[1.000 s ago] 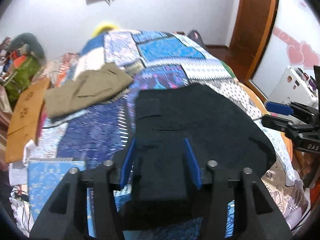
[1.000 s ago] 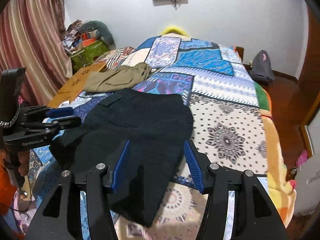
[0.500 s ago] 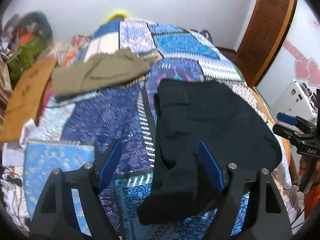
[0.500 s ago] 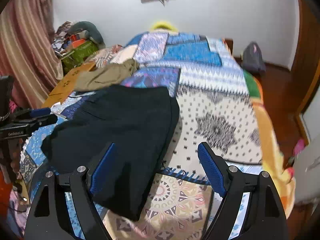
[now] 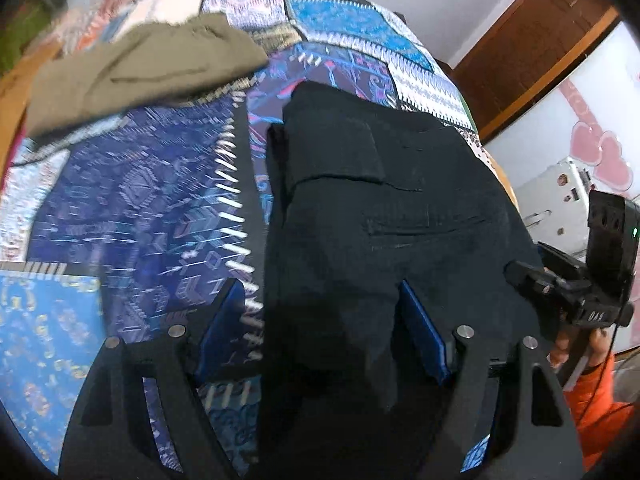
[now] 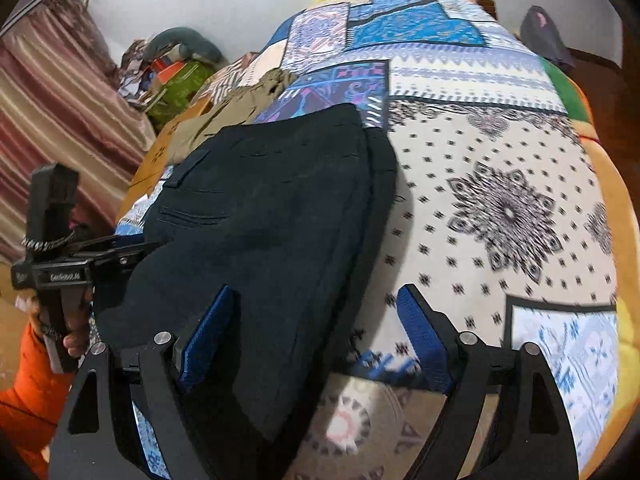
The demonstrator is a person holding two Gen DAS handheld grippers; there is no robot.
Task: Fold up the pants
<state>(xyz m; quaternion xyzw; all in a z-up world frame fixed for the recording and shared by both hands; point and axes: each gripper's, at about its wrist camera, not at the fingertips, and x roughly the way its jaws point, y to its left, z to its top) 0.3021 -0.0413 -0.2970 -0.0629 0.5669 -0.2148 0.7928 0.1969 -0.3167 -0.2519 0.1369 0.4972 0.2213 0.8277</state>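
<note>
Pants [image 5: 384, 216] folded on quilt [image 6: 500, 208], near hem cut off; left gripper [image 5: 320, 332], right gripper [image 6: 316, 332] both spread.

A bed [image 6: 500, 208] covered with a patchwork quilt [image 5: 132, 216] of blue, purple and white printed panels carries everything. The black pants [image 5: 380, 220] lie folded flat on the near part of the quilt, a back pocket facing up. Farther back and toward the left edge, a crumpled olive-khaki garment [image 5: 140, 68] lies on the quilt, apart from the pants.

No legible text (only blurred markings).
</note>
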